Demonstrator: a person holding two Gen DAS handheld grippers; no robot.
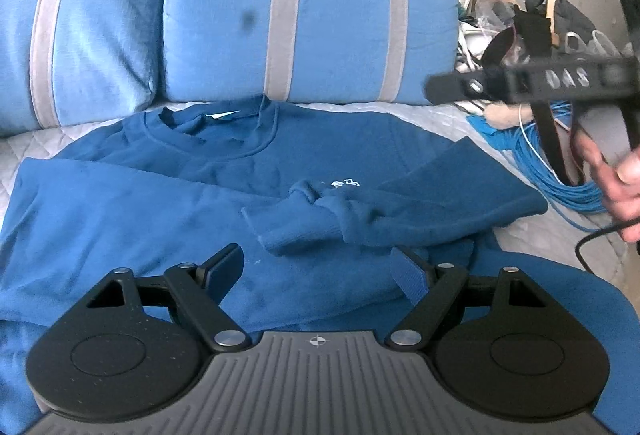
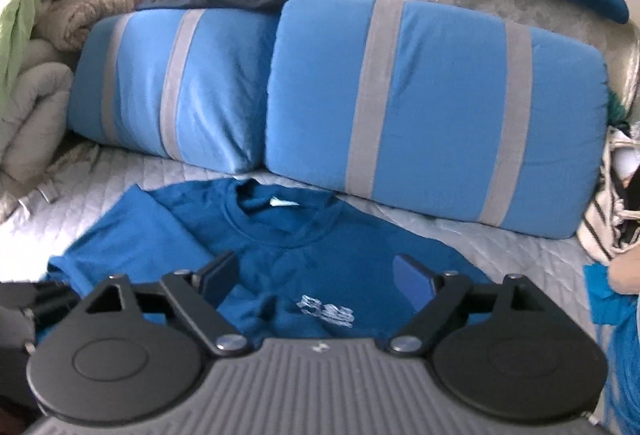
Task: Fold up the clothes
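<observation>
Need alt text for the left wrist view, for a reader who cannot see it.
A blue sweatshirt lies front-up on a quilted bed, both sleeves folded across its chest, cuffs meeting near the small white logo. The left gripper hovers over its lower half, jaws open and empty. Two blue striped pillows stand behind; the right gripper blurs in from the right.

The bed has a pale quilted cover. A blue sweatshirt lies flat on it. Two blue pillows with grey stripes sit behind the sweatshirt. A blue cable lies coiled beside it.
</observation>
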